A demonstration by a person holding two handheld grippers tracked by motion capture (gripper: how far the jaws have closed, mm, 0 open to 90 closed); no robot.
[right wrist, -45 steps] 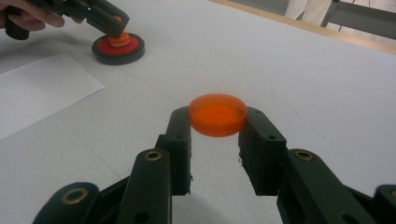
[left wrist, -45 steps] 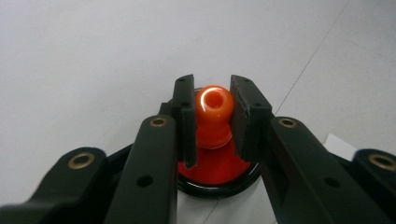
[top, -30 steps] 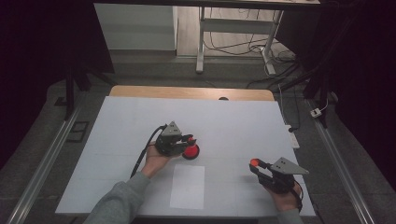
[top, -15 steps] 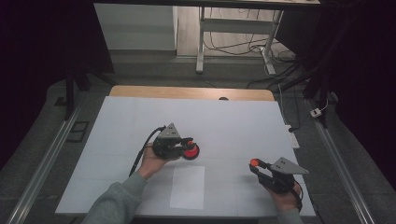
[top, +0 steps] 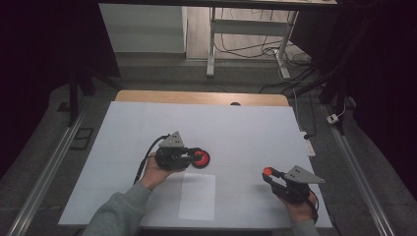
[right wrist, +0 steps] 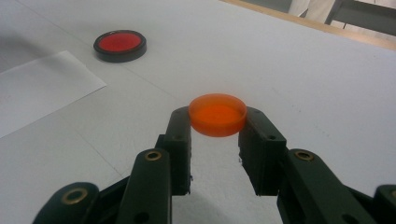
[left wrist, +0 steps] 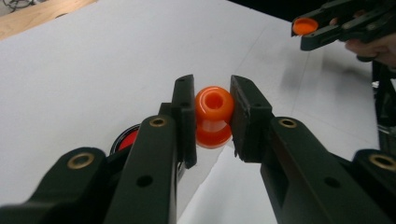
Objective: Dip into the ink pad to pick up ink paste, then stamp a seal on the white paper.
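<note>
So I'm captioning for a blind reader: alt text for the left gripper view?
The left gripper is clamped on an orange spool above a white table. A red disc lies below, and the right gripper holds an orange cap farther off.

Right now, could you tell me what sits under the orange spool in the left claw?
A black-rimmed red disc lies on the white table below the orange spool; the claw covers most of it.

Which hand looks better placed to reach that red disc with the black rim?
Probably the left. The left gripper, holding an orange spool, hovers right beside the disc; the right gripper is farther away.
</note>
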